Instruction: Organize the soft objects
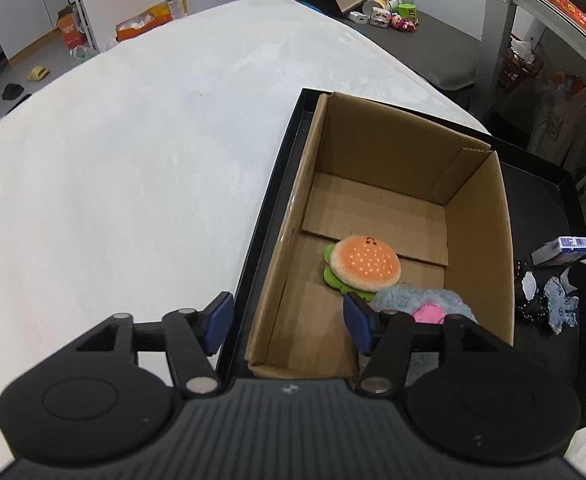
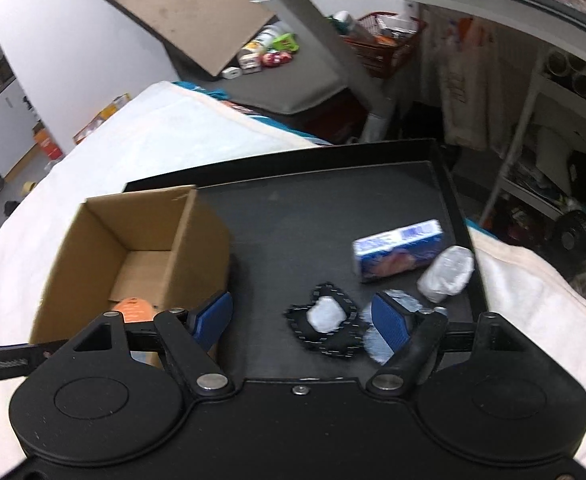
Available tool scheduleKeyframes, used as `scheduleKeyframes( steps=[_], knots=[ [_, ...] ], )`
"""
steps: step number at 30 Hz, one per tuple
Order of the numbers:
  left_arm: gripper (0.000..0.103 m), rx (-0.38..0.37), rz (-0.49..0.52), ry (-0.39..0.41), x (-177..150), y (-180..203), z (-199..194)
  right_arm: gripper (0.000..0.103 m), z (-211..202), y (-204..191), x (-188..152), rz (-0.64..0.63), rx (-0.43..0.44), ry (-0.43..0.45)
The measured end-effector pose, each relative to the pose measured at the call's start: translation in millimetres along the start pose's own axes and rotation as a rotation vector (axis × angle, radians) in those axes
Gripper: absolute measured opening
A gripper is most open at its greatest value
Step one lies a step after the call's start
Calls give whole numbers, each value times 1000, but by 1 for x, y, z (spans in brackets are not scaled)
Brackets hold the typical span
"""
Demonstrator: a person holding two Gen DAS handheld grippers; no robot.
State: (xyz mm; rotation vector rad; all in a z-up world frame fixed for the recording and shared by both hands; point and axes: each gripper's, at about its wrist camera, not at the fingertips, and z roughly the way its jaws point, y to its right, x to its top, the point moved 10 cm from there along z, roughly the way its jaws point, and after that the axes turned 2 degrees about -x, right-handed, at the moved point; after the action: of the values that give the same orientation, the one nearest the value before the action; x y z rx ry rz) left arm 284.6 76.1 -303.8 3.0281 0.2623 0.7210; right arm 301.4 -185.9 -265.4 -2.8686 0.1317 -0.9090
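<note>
Burger plush [image 1: 363, 266] and grey-pink plush [image 1: 425, 308] lying in box [image 1: 477, 240] on black tray [image 2: 317, 216], left gripper [image 1: 287, 326] agape and empty above box rim, right gripper [image 2: 305, 320] agape over black pouch [image 2: 325, 326].

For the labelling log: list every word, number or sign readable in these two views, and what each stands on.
Nothing reads clearly.
Blue and white box: printing and a barcode-like patch, too blurred to read.
Black bar at the lower left of the right wrist view: white lettering, too blurred.
Cardboard box: small print on the far rim, too small.
Burger plush: a stitched face, no words.
</note>
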Motion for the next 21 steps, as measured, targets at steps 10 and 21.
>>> scheduleKeyframes(
  steps=[10,21],
  knots=[
    [62,30,12,9,4,4,4,69,10,43,-2,64,-43,-10],
    [62,53,25,-10,4,7,12,56,36,75,-4,170,-65,-37]
  ],
)
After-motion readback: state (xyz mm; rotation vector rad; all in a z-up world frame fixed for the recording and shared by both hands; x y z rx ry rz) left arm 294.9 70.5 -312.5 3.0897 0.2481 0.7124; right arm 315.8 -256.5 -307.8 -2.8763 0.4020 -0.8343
